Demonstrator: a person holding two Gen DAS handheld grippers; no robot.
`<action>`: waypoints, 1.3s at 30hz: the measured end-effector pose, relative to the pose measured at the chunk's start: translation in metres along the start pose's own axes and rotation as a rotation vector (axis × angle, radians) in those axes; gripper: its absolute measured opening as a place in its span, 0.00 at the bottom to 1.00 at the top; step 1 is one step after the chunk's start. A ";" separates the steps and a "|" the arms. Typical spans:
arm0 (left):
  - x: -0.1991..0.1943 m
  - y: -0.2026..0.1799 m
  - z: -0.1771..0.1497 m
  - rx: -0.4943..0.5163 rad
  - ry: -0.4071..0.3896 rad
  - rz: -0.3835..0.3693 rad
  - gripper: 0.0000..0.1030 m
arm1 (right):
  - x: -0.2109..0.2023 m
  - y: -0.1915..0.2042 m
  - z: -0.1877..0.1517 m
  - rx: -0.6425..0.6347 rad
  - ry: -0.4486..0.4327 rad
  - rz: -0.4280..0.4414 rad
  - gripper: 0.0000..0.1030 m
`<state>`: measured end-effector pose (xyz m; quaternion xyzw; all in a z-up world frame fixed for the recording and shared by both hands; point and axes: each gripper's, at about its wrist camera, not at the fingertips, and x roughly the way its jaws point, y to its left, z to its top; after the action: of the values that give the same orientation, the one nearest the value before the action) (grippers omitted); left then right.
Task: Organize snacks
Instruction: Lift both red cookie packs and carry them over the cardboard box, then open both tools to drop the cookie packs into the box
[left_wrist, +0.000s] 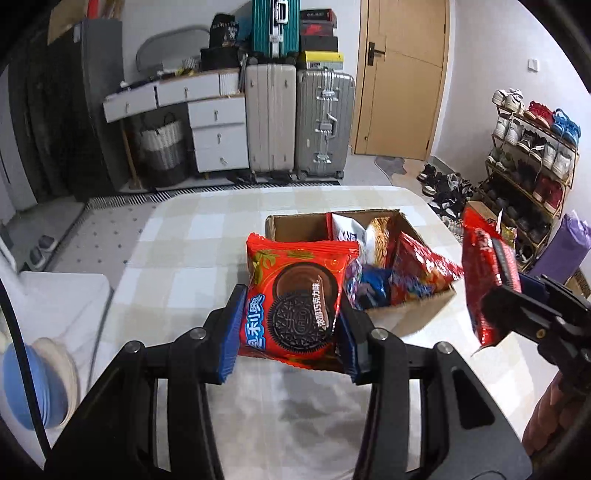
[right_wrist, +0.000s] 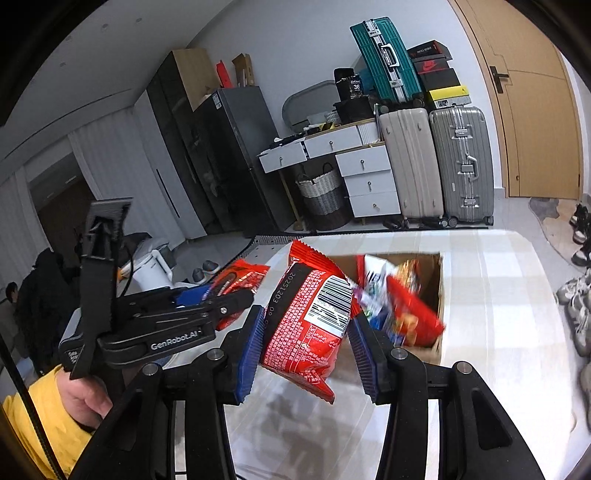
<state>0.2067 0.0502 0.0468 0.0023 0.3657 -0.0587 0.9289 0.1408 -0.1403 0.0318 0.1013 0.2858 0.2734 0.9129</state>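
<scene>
Above checked tablecloth (left_wrist: 207, 236), glossy crinkled packet (left_wrist: 295, 306), cardboard box (left_wrist: 295, 225)

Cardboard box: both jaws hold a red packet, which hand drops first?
Probably the left. Its Oreo packet hangs right in front of the cardboard box, by the emptier left compartment. The right gripper holds its red packet off to the box's side, so it has farther to travel.

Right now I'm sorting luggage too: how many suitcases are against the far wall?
3. A beige suitcase and a silver suitcase stand side by side on the floor; a teal suitcase stands on top of them. Others may be hidden behind.
</scene>
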 end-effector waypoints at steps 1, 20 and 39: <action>0.008 0.001 0.007 0.001 0.007 -0.008 0.40 | 0.004 -0.003 0.005 -0.003 0.002 -0.003 0.44; 0.133 -0.015 0.064 0.054 0.131 -0.070 0.40 | 0.111 -0.070 0.046 0.072 0.140 -0.081 0.44; 0.164 -0.019 0.056 0.098 0.197 -0.058 0.51 | 0.130 -0.074 0.042 0.060 0.188 -0.087 0.44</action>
<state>0.3619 0.0115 -0.0231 0.0427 0.4518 -0.1029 0.8851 0.2869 -0.1309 -0.0201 0.0898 0.3822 0.2332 0.8896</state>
